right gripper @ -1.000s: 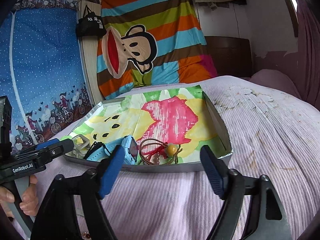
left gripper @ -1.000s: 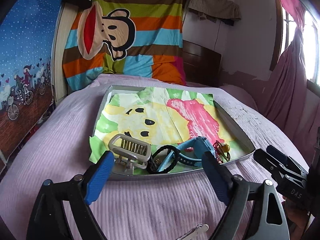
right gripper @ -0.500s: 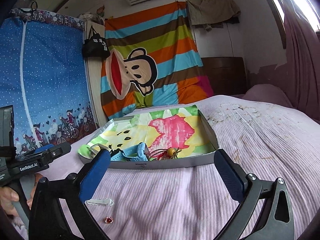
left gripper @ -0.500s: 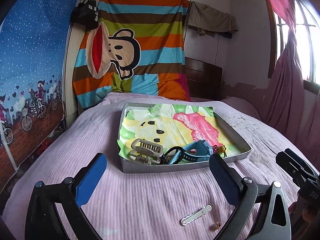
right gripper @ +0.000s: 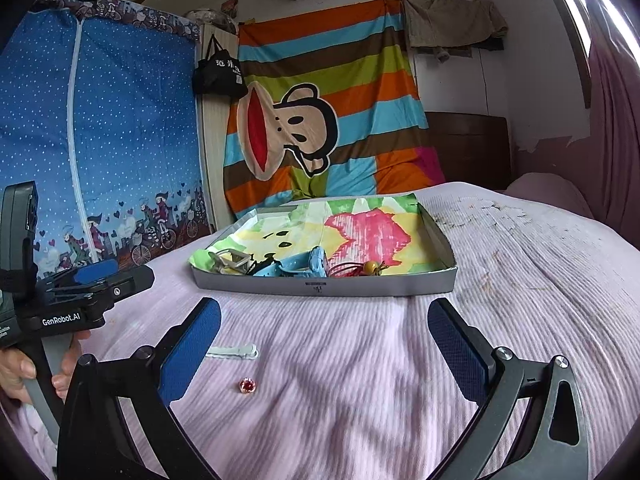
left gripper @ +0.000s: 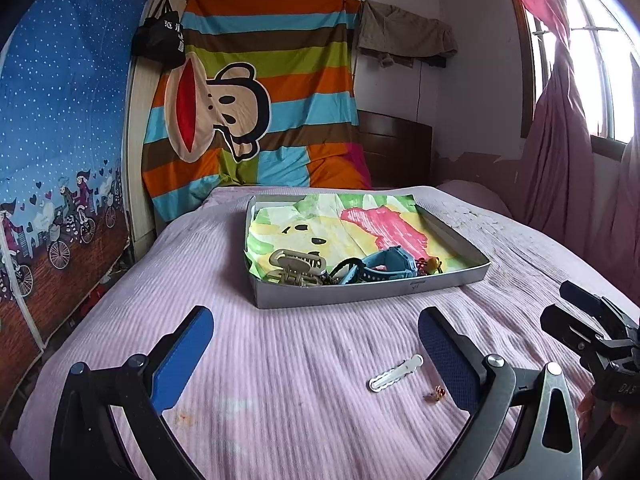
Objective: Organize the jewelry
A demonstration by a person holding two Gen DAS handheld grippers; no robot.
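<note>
Both claws hovered low over the pink bedspread (left gripper: 304, 380), spread wide and holding nothing. In the left wrist view the left claw (left gripper: 316, 356) had its blue pads far apart, with bare bedspread between them. The right claw (right gripper: 324, 352) was just as wide.

The shallow grey tray (left gripper: 360, 294) lay on the bed at twelve o'clock from both claws, well apart from them, lined with a painted sheet of yellow, green and pink. Its jewelry was bunched along the near wall: a beige claw hair clip (left gripper: 298, 266) at the left, a black braided band (left gripper: 344, 270) beside it, a blue watch (left gripper: 386, 264) in the middle, and a red cord with a yellow bead (right gripper: 366, 268) at the right.

Two pieces lay loose on the bedspread outside the tray. A white snap hair clip (left gripper: 396, 367) lay near the right pad of the left claw, at about two o'clock from that claw's centre. A small pink-red gem (right gripper: 247, 385) lay close by, at about eight o'clock from the right claw's centre, just inside its left pad.
</note>
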